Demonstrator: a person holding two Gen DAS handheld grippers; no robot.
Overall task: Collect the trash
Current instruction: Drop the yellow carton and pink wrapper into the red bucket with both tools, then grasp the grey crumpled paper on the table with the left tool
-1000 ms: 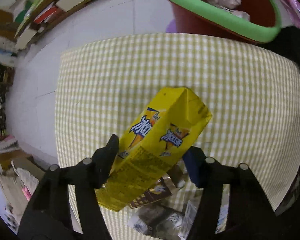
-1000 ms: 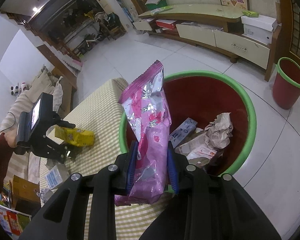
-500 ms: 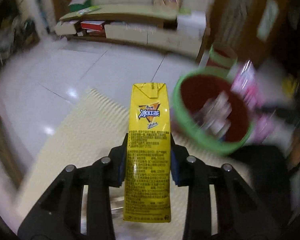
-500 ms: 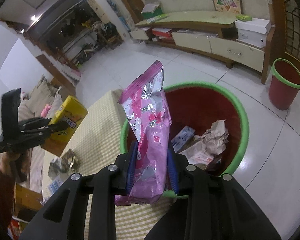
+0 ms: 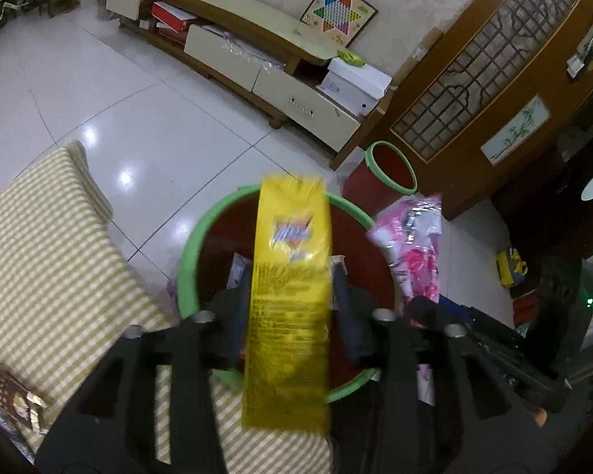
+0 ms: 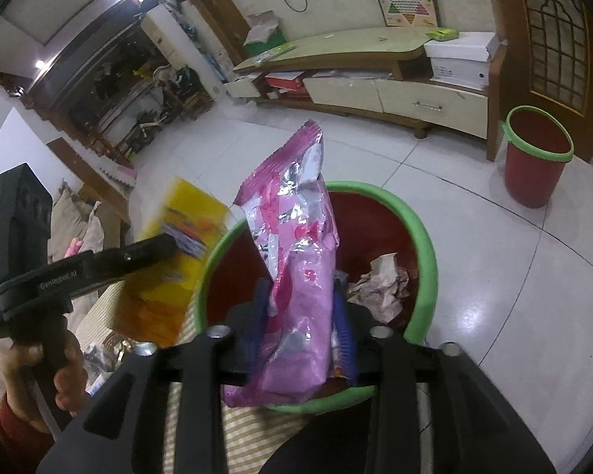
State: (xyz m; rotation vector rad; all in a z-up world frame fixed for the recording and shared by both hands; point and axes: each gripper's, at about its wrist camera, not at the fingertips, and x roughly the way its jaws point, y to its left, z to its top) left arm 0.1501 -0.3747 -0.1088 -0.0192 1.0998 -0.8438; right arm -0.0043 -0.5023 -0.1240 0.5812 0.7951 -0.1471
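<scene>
Left wrist view:
Carton: yellow drink carton [image 5: 288,296] stands between the fingers of the left gripper [image 5: 290,300], over the bin [image 5: 187,260].
Left jaws: opening; blurred carton sits in the gap, and gaps show beside both pads, so the grip looks released.
Bin: red with green rim, on the floor against the checked cloth [image 5: 51,256]; its mouth lies under the carton's upper half.
Wrapper: brown wrapper [image 5: 8,395] lies on the cloth, not yet collected.
Bag: pink bag [image 5: 415,245] hangs at the bin's right rim.

Right wrist view:
Bag: pink bag [image 6: 296,276] stands between the fingers of the right gripper [image 6: 302,320], above the bin [image 6: 423,276].
Right jaws: opening; bag in the gap, pads look clear of it.
Contents: crumpled paper [image 6: 379,288] lies inside the bin.
Left tool: hand [image 6: 59,379] holds it at the left; carton [image 6: 170,260] is motion-blurred at the rim.

Risks:
Carton: lower end hangs over the near rim and cloth; a drop from here may catch the rim and tip out.
Bag: light foil may cling to a pad or drape over the near rim.
Collision: both tools crowd one opening and may knock together.
</scene>
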